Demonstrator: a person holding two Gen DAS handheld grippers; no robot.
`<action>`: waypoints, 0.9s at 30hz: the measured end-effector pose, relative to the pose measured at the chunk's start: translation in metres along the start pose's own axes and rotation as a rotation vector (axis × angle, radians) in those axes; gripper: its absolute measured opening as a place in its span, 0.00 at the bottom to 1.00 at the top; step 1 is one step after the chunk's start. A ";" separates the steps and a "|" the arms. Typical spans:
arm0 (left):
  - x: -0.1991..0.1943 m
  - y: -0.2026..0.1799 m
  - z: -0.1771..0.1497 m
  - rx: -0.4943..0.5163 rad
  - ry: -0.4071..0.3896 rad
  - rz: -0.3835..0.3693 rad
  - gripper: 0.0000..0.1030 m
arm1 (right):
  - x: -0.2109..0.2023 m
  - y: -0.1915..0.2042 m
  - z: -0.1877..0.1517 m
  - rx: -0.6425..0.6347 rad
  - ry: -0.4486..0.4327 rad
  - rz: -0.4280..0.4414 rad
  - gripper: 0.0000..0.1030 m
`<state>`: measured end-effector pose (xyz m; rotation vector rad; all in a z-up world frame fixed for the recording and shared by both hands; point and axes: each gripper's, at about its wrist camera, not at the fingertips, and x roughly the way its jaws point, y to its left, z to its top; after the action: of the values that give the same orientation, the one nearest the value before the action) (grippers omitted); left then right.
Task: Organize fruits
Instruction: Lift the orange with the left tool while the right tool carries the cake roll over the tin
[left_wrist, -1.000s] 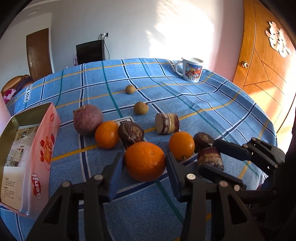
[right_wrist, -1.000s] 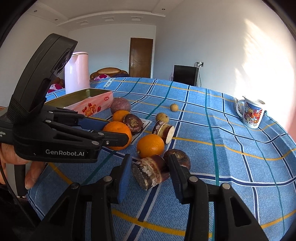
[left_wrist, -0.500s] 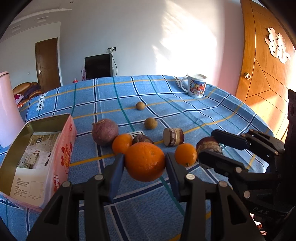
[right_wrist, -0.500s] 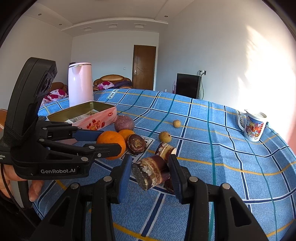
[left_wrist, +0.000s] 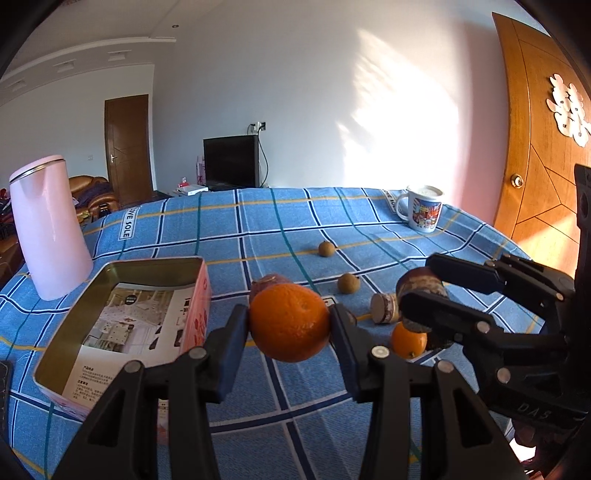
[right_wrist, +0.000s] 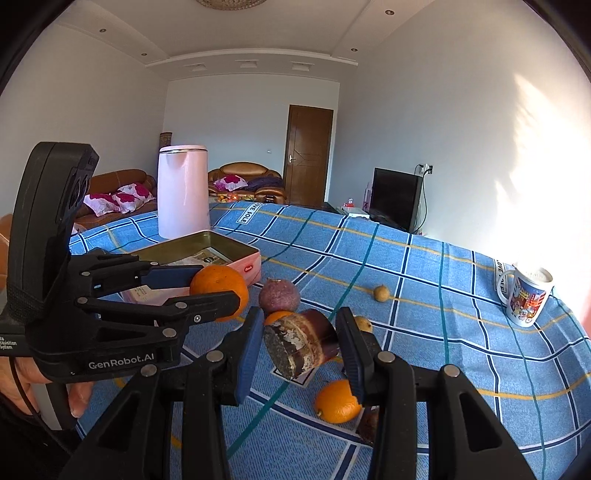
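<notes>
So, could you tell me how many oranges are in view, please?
3 oranges: one in the left gripper, one on the cloth under the right gripper, one half hidden beyond it.

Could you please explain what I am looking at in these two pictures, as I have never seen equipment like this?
There is no robot here: a person holds a two-finger gripping tool in each hand, and each tool carries a wide-angle camera looking along its own fingers. One picture is taken from the left tool, the other from the right tool; each also catches the other from the side.

The left tool is shut on a large orange, held in the air. The right tool is shut on a dark brown cut piece with a pale speckled end.

Below lies a table with a blue checked cloth. On it are an open pink tin, a pink jug, a printed mug, a smaller orange, a purple round fruit and two small brown fruits.
</notes>
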<state>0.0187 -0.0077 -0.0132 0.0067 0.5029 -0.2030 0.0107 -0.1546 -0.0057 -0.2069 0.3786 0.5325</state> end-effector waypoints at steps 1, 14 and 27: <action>-0.001 0.002 0.000 -0.002 -0.005 0.006 0.45 | 0.002 0.001 0.003 -0.003 -0.003 0.004 0.41; -0.006 0.030 0.005 -0.024 -0.020 0.057 0.45 | 0.022 0.015 0.040 -0.048 -0.031 0.052 0.41; 0.005 0.093 0.012 -0.080 0.022 0.161 0.45 | 0.071 0.039 0.085 -0.066 0.001 0.158 0.41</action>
<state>0.0471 0.0820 -0.0090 -0.0286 0.5295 -0.0254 0.0722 -0.0647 0.0394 -0.2417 0.3804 0.7015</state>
